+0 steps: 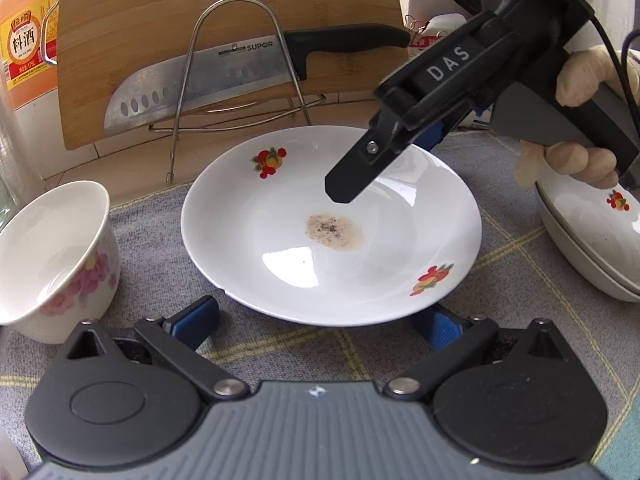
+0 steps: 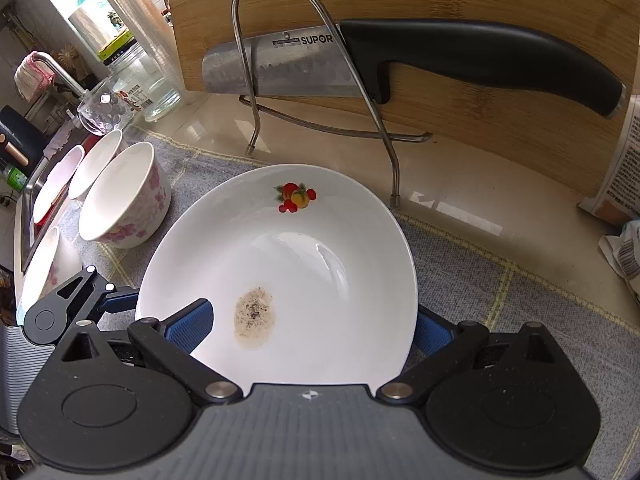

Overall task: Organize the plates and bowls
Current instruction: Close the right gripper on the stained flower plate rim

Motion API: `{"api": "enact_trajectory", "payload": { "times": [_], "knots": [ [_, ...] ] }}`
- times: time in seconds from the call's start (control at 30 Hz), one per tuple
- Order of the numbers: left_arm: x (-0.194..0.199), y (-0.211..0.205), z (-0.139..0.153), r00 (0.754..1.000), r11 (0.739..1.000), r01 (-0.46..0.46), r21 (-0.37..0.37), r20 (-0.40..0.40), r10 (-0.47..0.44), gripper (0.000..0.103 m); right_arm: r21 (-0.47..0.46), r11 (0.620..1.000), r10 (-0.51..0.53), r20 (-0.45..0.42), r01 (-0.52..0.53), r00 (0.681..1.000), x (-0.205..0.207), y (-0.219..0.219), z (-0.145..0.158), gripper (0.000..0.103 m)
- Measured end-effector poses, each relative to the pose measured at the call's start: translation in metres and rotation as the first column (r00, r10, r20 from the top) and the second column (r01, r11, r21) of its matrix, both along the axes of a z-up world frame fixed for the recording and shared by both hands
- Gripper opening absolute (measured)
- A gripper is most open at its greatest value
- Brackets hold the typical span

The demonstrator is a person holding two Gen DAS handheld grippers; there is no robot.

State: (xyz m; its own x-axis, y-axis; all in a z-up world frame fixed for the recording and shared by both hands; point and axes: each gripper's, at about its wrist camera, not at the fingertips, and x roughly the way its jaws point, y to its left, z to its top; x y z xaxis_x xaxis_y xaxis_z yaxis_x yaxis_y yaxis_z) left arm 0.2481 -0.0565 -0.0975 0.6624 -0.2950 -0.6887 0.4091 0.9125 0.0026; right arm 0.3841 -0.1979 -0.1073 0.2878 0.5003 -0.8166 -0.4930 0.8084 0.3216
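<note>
A white plate (image 1: 280,216) with fruit prints and a brown stain in its middle lies on the grey checked cloth (image 1: 160,240). My left gripper (image 1: 318,322) is open wide at the plate's near rim, one blue pad on each side of it. The right pad's tip is hidden under the rim. My right gripper (image 2: 310,328) is open and straddles the plate (image 2: 304,264). Its left finger (image 2: 192,324) is over the inside, and the other finger is below the rim. In the left wrist view its upper finger (image 1: 352,176) hovers above the plate.
A pink-flowered bowl (image 1: 52,256) stands left of the plate, with several more bowls (image 2: 92,168) beyond it by the sink. Stacked plates (image 1: 592,248) sit at the right. Behind are a wire rack (image 1: 236,80) holding a knife (image 1: 192,88), a cutting board (image 1: 160,20) and a bottle (image 1: 24,40).
</note>
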Motion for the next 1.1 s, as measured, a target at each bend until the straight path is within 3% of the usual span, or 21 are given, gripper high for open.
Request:
{"api": "enact_trajectory", "payload": {
  "times": [0.43,1.1],
  "knots": [
    [-0.01,0.008,-0.002,0.994,0.995,0.099,-0.028,0.045,-0.097,0.101,0.036,0.997,0.072,-0.02,-0.071,0.997,0.025,0.008,-0.002,0.103],
    [-0.016,0.017,-0.001,0.989,0.989,0.136,-0.051,0.072,-0.132,0.1,0.075,0.986,0.149,-0.031,-0.147,0.988,0.045,0.015,0.001,0.103]
  ]
}}
